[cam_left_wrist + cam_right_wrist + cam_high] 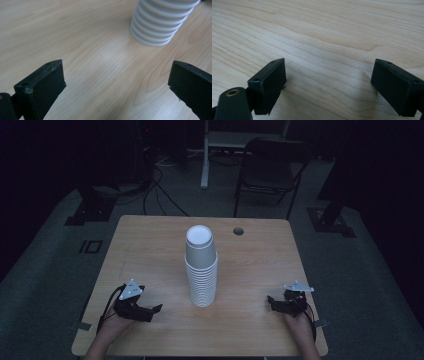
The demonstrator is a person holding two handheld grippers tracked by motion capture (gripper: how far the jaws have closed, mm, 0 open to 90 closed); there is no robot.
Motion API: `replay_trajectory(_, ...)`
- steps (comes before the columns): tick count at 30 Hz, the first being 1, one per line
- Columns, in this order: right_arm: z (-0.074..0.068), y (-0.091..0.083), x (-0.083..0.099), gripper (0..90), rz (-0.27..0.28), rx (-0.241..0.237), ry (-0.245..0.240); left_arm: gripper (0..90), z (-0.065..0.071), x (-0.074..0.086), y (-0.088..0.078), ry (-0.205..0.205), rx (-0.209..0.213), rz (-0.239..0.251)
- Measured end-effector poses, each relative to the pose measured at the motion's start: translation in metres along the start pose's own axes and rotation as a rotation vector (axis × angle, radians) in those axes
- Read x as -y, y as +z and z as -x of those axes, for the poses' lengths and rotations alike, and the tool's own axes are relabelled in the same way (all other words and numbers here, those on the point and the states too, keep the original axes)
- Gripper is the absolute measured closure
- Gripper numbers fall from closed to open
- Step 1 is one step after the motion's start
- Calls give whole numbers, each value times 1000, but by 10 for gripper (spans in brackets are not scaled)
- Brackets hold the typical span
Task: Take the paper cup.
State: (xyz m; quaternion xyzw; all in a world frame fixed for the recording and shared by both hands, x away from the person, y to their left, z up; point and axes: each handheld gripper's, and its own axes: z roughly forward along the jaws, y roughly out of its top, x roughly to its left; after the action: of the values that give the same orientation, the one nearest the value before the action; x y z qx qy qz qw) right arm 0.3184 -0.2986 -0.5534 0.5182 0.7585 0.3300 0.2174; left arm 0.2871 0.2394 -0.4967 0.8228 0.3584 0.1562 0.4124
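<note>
Both grippers, left (pixel 156 309) and right (pixel 270 300), jaws wide, empty, near front counter edge: pinch top cup (pixel 200 246) squarely, steady stack (pixel 202 282).

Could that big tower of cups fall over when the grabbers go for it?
It might. The stack of cups is tall and stands free in the middle of the table, so a sideways bump from the left gripper or right gripper could topple it. Also, the cups nest tightly, so lifting the top one may drag others up too.
</note>
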Motion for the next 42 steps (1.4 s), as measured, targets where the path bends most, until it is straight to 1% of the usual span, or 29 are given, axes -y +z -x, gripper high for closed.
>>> replay_trajectory(2, 0, 0, 0, 119, 0, 0, 0, 11, 2, -6, 0, 9, 11, 5)
replay_trajectory(3, 0, 0, 0, 119, 0, 0, 0, 11, 2, -8, -1, 11, 24, 9)
replay_trajectory(4, 0, 0, 0, 119, 0, 0, 0, 11, 3, -11, -2, 10, 20, 22)
replay_trajectory(5, 0, 0, 0, 119, 0, 0, 0, 11, 4, -13, -3, 14, 35, 30)
replay_trajectory(6, 0, 0, 0, 119, 0, 0, 0, 11, 4, -16, -4, 15, 59, 43)
replay_trajectory(7, 0, 0, 0, 120, 0, 0, 0, 11, 5, -19, -5, 14, 64, 57)
replay_trajectory(9, 0, 0, 0, 119, 0, 0, 0, 11, 7, -25, -7, 29, 74, 70)
replay_trajectory(11, 0, 0, 0, 119, 0, 0, 0, 11, 7, -25, -7, 29, 74, 70)
replay_trajectory(12, 0, 0, 0, 119, 0, 0, 0, 11, 11, -38, -11, 38, 113, 113)
replay_trajectory(13, 0, 0, 0, 119, 0, 0, 0, 12, 11, -38, -11, 38, 113, 113)
replay_trajectory(14, 0, 0, 0, 119, 0, 0, 0, 11, 12, -45, -13, 31, 149, 130)
replay_trajectory(15, 0, 0, 0, 120, 0, 0, 0, 11, 12, -48, -14, 36, 145, 144)
replay_trajectory(16, 0, 0, 0, 119, 0, 0, 0, 11, 13, -51, -14, 44, 141, 143)
replay_trajectory(17, 0, 0, 0, 120, 0, 0, 0, 11, 13, -55, -15, 47, 149, 148)
replay_trajectory(21, 0, 0, 0, 120, 0, 1, 0, 11, 15, -67, -18, 65, 147, 172)
replay_trajectory(22, 0, 0, 0, 119, 0, 1, 1, 11, 15, -67, -18, 65, 147, 172)
replay_trajectory(23, 0, 0, 0, 120, 0, 1, 1, 11, 17, -73, -17, 78, 154, 176)
replay_trajectory(24, 0, 0, 0, 120, 0, 0, 1, 11, 17, -77, -17, 87, 158, 175)
replay_trajectory(25, 0, 0, 0, 119, 0, 1, 0, 11, 18, -80, -17, 91, 175, 180)
replay_trajectory(27, 0, 0, 0, 120, 0, 2, 1, 11, 21, -86, -18, 108, 170, 195)
replay_trajectory(29, 0, 0, 0, 120, 0, 2, 1, 11, 22, -93, -18, 110, 182, 210)
replay_trajectory(33, 0, 0, 0, 120, 0, 2, 1, 11, 28, -107, -16, 136, 195, 225)
replay_trajectory(34, 0, 0, 0, 120, 0, 2, 1, 11, 28, -107, -16, 136, 195, 225)
replay_trajectory(37, 0, 0, 0, 120, 0, 2, 2, 11, 31, -115, -14, 139, 213, 251)
replay_trajectory(38, 0, 0, 0, 120, 0, 2, 2, 11, 33, -117, -14, 141, 212, 263)
replay_trajectory(41, 0, 0, 0, 120, 0, 2, 2, 11, 34, -119, -13, 143, 218, 266)
replay_trajectory(42, 0, 0, 0, 120, 0, 2, 2, 11, 38, -129, -9, 155, 231, 275)
